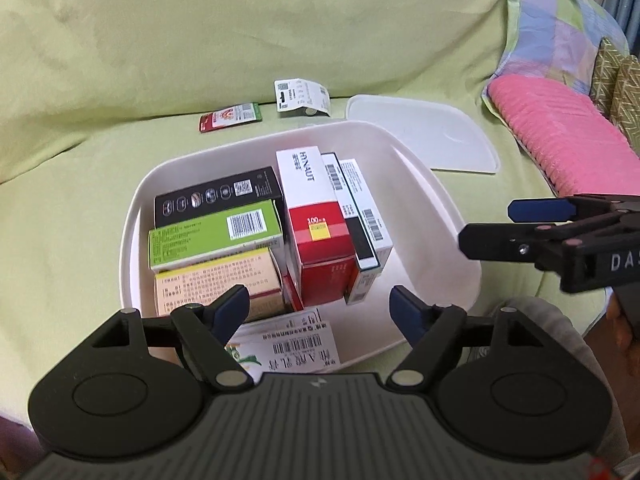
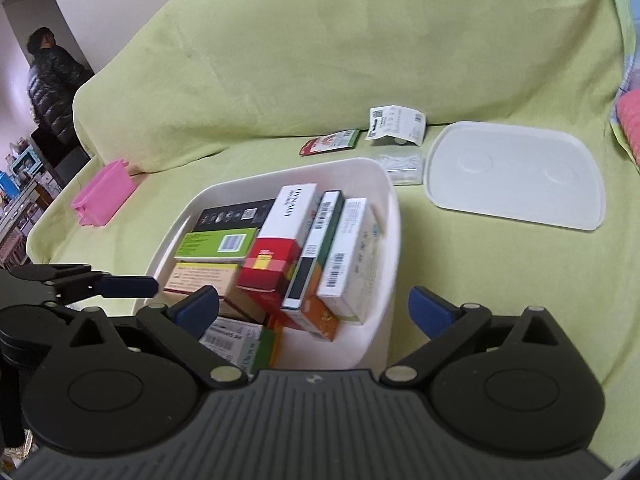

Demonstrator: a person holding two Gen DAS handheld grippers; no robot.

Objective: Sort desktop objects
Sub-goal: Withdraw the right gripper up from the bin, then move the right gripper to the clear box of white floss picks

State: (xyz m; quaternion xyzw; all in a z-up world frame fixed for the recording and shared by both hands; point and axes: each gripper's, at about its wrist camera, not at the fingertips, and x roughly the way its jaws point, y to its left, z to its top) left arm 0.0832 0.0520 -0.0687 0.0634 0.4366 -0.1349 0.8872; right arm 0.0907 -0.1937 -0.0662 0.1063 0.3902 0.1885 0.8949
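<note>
A sofa draped in a light green cover (image 2: 304,60) is filling both views, and everything is lying on its seat. A white bin (image 1: 436,216) is sitting in the middle of the seat, close in front of both cameras, and it is carrying the sorted boxes. Its flat white lid (image 2: 516,176) is lying just beyond and to the right of the bin, apart from it. A pink towel (image 1: 560,136) is resting at the right end of the seat, and a pink plastic container (image 2: 105,196) is lying well to the left of the bin.

Inside the bin, a black box (image 1: 216,196), a green box (image 1: 212,236) and a beige box (image 1: 216,284) are lying side by side on the left, while a red-and-white box (image 1: 316,220) and two slimmer white boxes are standing on edge to its right. A printed carton (image 1: 296,344) is lying at the near end.

Beyond the bin, a small clear bag (image 2: 402,166), a white receipt-like packet (image 1: 302,96) and a red-and-green packet (image 1: 231,117) are resting on the seat.

The left tool (image 1: 320,308) is hovering over the near rim with its blue-tipped fingers spread, pinching nothing. The right tool (image 2: 316,308) is hovering just beside it, likewise spread wide and empty.
</note>
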